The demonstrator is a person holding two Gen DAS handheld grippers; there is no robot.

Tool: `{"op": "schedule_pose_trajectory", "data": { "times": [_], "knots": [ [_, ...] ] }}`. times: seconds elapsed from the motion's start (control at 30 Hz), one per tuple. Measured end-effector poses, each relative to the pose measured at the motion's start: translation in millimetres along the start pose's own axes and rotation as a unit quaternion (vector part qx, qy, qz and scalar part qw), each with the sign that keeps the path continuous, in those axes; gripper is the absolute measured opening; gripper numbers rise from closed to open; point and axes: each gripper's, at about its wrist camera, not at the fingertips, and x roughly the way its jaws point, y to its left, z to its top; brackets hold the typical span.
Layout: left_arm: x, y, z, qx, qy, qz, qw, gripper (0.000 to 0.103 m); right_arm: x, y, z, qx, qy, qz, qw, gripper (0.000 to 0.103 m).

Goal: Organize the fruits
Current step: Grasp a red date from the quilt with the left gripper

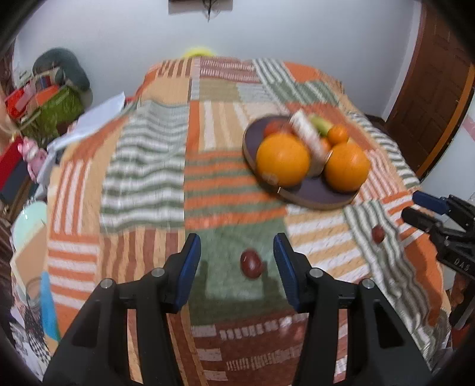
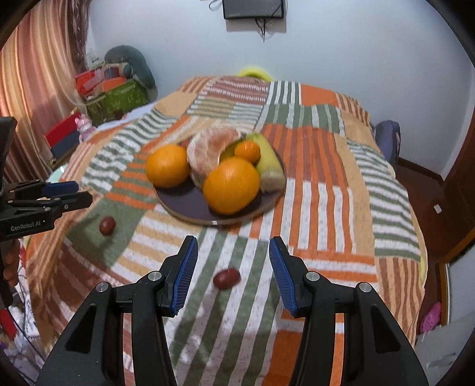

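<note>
Patchwork cloth, striped orange, green and cream, covers the whole table.

Plate: dark, round, pale-rimmed, at 12 o'clock from the right gripper and 1 o'clock from the left. It holds two large oranges, one small orange, a peeled pale citrus and a yellow-green banana-like fruit. All are crowded together and touching; the pile hides the plate's far rim.

First red date: lying loose on a green patch of cloth, in line with the gap of the left gripper. That gripper's blue pads stand spread, apart from the fruit on both sides, pinching nothing.

Second red date: loose on a striped patch, in line with the gap of the right gripper. Its pads are likewise spread, clear of the fruit, empty. Nothing lies between either date and the plate but bare cloth.

Each gripper shows at the edge of the other's view: the right one at 3 o'clock, the left one at 9 o'clock.

Surroundings: stacked boxes and a grey cushion at 10 o'clock beyond the table; a striped curtain at far left; a dark wooden door at 2 o'clock in the left view; a black wall unit at 12 o'clock.
</note>
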Motion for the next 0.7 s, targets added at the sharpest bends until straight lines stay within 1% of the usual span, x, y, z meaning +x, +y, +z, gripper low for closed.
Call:
{"op": "schedule_pose_trajectory", "data": {
  "times": [0.13, 0.23, 0.37, 0.5, 0.57, 0.63, 0.67, 0.7],
  "knots": [
    [19.9, 4.6, -15.2, -0.007, 0.026, -0.011, 0.9996, 0.051, 10.3, 0.9, -13.8, 0.004, 0.019, 0.004, 1.0, 0.047],
    [30.7, 4.2, -23.7, -0.009, 0.037, -0.02, 0.9991, 0.051, 21.7, 1.1, -21.9, 0.007, 0.038, 0.008, 0.999, 0.047],
    [34.6, -0.9, -24.6, 0.003, 0.028, -0.019, 0.9994, 0.05, 34.4, 2.1, -28.2, 0.009, 0.055, 0.015, 0.998, 0.047],
    [40.2, -1.0, -21.4, 0.003, 0.024, -0.019, 0.9995, 0.04, 41.6, -0.1, -30.4, 0.023, 0.064, 0.035, 0.997, 0.047],
    [42.3, 0.1, -19.4, -0.003, 0.022, -0.022, 0.9995, 0.038, 41.5, -0.4, -31.0, 0.027, 0.061, 0.04, 0.997, 0.045],
    [43.3, 0.6, -18.7, -0.006, 0.02, -0.029, 0.9994, 0.031, 41.5, 0.3, -30.9, 0.031, 0.061, 0.046, 0.997, 0.038],
    [43.0, 0.0, -19.1, -0.004, 0.019, -0.032, 0.9993, 0.028, 41.5, 0.8, -30.8, 0.031, 0.061, 0.049, 0.996, 0.033],
    [42.7, -1.3, -18.9, -0.001, 0.019, -0.035, 0.9992, 0.021, 41.6, 1.3, -30.9, 0.03, 0.061, 0.048, 0.997, 0.03]
  ]
}}
